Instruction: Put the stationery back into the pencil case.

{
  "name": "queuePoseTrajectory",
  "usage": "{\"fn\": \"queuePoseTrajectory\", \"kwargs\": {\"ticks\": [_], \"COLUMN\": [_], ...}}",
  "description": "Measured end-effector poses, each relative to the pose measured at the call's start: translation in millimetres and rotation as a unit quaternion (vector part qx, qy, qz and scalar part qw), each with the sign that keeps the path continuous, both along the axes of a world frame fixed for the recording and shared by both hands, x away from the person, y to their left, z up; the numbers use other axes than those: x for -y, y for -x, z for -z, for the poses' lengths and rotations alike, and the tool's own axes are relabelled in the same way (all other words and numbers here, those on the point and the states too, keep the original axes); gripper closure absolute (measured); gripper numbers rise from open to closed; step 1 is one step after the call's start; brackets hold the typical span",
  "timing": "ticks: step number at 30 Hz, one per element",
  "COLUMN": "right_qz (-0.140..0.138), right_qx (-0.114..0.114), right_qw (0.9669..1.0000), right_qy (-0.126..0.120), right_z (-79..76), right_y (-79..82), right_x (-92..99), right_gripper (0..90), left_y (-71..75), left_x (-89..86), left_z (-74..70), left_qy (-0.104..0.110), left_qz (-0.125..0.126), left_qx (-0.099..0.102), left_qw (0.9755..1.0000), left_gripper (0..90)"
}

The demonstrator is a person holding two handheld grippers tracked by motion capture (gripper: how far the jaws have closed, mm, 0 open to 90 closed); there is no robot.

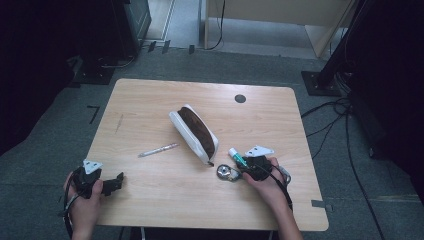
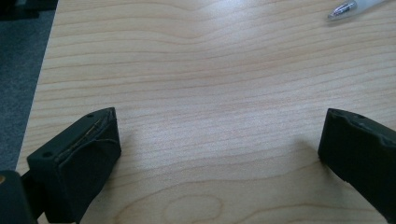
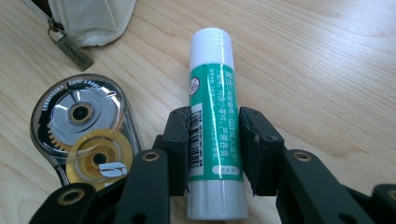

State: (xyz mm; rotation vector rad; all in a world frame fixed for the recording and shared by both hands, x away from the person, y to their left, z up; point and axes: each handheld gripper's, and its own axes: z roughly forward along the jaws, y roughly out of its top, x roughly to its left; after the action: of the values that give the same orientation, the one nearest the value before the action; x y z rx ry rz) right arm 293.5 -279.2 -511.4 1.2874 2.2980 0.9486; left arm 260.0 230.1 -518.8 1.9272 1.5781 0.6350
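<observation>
The step in hand looks like the pick-up of the green-and-white plastic glue stick (image 3: pixel 215 126), probably to go into the white fabric pencil pouch with the dark brown open interior (image 1: pixel 194 132), which I take as the landmark. The glue stick lies flat on the pale wooden bench (image 1: pixel 165 200) just off the pouch's near, zipper end, on the person's right. The right claw (image 3: pixel 215 149) has its two black jaws clamped on the stick's barrel, pads pressing the label from both sides, with the white cap pointing away from the hand and the grey base toward it.

The left claw (image 2: pixel 217 140) rests well away from the pouch toward the bench's near left corner, jaws wide apart with only bare wood between them.

Next, I judge, the stick must be lifted without slipping; it is smooth and round, so the grip should stay square across the barrel, then swing toward the pouch's opening. The clear round correction tape dispenser with a yellow inner reel (image 3: pixel 86 128) lies touching or just beside the right claw, between it and the pouch's zipper end, and could be nudged.

Writing: the glue stick's label carries a barcode and columns of white East Asian characters, too small to read. The dispenser's rim reads "CORRECTION TAPE". The metal zip pull (image 3: pixel 71 46) bears small letters I cannot make out. A slim white pen (image 1: pixel 158 150) lies left of the pouch.
</observation>
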Motion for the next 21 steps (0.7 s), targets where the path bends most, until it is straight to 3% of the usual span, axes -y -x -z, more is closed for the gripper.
{"fn": "queuePoseTrajectory", "kwargs": {"ticks": [3, 10, 17, 21], "right_qz": [0.01, 0.022, 0.039, 0.049], "right_qx": [0.0, -0.005, 0.003, 0.005], "right_qw": [0.9999, 0.9997, 0.9984, 0.9976], "right_qy": [-0.01, -0.006, -0.041, -0.049], "right_z": [0.7, -2.1, -12.2, -19.7], "right_y": [0.2, 1.7, 4.1, 4.9], "right_x": [0.5, -0.3, 5.1, 5.9], "right_gripper": [66.0, 66.7, 66.7, 66.6], "left_y": [0.0, 0.0, 0.1, 0.0], "left_x": [0.0, 0.3, 0.3, 0.3], "left_z": [0.0, 0.0, 0.0, 0.0], "left_qy": [0.0, 0.0, 0.0, 0.0], "left_qz": [0.001, 0.003, 0.003, 0.003], "left_qx": [0.0, 0.0, 0.0, 0.0], "left_qw": [1.0, 1.0, 1.0, 1.0], "left_gripper": [0.0, 0.0, 0.0, 0.0]}}
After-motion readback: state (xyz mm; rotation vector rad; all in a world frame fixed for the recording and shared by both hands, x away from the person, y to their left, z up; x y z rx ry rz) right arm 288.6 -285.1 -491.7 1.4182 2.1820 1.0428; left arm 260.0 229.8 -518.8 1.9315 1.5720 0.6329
